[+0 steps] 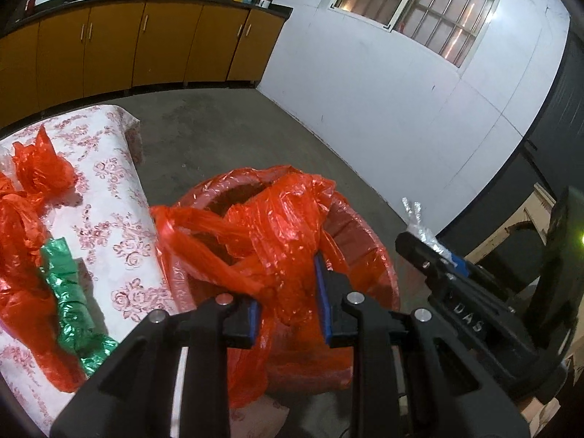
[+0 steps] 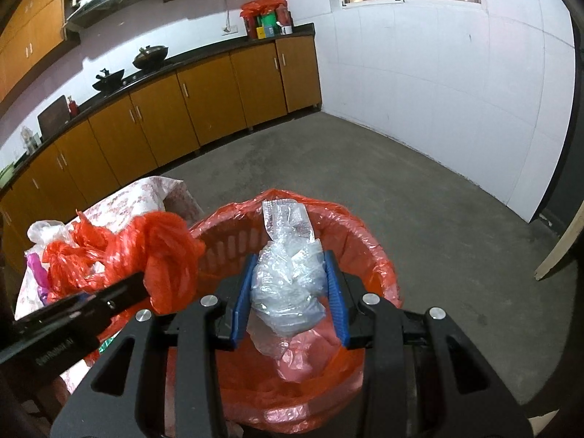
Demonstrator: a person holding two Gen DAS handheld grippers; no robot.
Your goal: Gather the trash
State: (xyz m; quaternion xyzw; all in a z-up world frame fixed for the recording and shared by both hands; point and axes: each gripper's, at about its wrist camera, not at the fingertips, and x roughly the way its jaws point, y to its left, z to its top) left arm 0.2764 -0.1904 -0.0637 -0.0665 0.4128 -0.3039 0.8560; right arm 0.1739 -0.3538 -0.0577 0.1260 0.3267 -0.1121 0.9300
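Over the bin, the right hand-held gripper clamps a clear wrapper, evidently for dropping. Left hand-held gripper clamps an orange bag likewise.

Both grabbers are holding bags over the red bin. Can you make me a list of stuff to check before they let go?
1. Left hand-held gripper has the orange bag between its pads: ok.
2. Right hand-held gripper is shut on the clear plastic bundle: ok.
3. Clear bundle hangs over the bin opening: ok.
4. Orange bag is over the bin: mostly ok, but one knotted end reaches past the rim toward the table.
5. Bin liner is folded over the rim: ok.
6. Room left inside the bin: cannot tell.
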